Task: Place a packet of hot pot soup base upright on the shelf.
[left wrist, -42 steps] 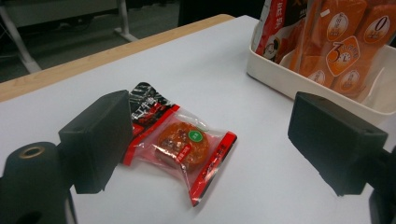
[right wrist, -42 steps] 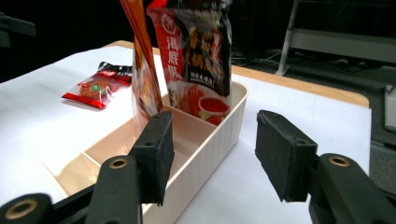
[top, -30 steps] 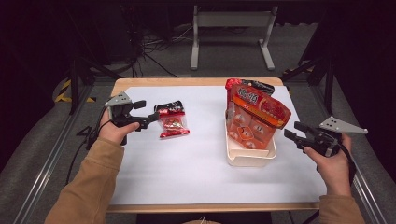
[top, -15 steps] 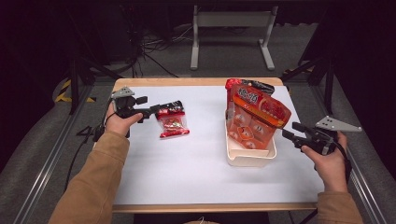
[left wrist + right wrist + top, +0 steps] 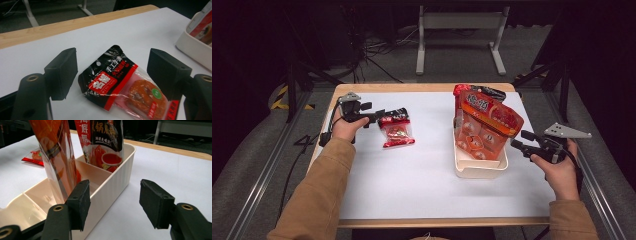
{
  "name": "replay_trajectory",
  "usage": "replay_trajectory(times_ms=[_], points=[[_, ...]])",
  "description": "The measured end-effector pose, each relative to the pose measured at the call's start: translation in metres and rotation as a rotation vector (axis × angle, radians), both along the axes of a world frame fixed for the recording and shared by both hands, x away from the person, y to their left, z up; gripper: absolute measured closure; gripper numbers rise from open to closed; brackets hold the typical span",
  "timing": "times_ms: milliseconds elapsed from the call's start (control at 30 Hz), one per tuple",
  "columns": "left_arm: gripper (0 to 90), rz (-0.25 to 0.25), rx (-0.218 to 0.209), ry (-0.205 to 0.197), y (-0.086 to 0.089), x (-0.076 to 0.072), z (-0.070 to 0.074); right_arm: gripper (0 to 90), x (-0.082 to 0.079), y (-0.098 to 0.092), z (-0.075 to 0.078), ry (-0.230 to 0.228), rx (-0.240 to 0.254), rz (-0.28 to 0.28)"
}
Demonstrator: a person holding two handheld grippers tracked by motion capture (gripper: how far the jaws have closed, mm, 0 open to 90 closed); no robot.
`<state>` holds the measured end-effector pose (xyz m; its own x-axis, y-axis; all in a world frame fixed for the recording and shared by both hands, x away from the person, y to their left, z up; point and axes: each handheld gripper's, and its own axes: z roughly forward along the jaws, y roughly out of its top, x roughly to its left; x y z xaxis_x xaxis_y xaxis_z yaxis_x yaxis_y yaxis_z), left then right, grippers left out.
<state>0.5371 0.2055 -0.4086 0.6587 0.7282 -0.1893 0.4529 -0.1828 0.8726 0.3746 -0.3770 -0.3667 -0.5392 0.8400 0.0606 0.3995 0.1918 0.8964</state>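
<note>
Straddling the small snack packet (image 5: 125, 87), your left gripper (image 5: 112, 72) has both jaws spread wide and grips nothing; the packet's black header sits between them, and its long axis runs away from the jaws toward the far right in the left gripper view. On the white table (image 5: 422, 180) the packet lies just ahead of your left gripper, well apart from the right.

Your right gripper (image 5: 113, 202) is also spread and empty, its jaws astride the near wall of the cream bin (image 5: 117, 182).

Count: one loose packet; one divided bin; two tall bags (image 5: 487, 125) upright inside it.
</note>
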Motion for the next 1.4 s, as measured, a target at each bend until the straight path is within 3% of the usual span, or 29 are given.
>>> replay_trajectory(times_ms=[200,467,533,800,1033,1133,1233,1400], points=[[27.9,0.003,0.023,0.077,0.000,0.009,-0.019,41.9,-0.001,0.002,-0.004,0.017,-0.003,0.002],[35.8,0.023,0.023,0.120,0.000,0.015,-0.027,41.8,-0.006,0.003,-0.007,0.025,-0.008,0.003],[37.7,0.026,0.042,0.140,0.000,0.017,-0.031,41.9,-0.007,0.002,-0.008,0.027,-0.009,0.003],[39.8,0.058,0.028,0.156,0.002,0.024,-0.041,41.8,-0.014,0.000,-0.013,0.044,-0.022,-0.005],[43.4,0.054,0.018,0.174,0.004,0.028,-0.046,41.8,-0.019,-0.003,-0.016,0.058,-0.028,-0.020],[43.6,0.028,0.058,0.194,0.000,0.032,-0.044,41.5,-0.021,-0.002,-0.019,0.066,-0.031,-0.021],[43.8,0.030,0.029,0.211,-0.003,0.035,-0.043,41.3,-0.022,-0.003,-0.020,0.067,-0.033,-0.024],[44.2,0.032,0.052,0.229,-0.006,0.038,-0.047,40.9,-0.025,-0.005,-0.022,0.078,-0.031,-0.031]])
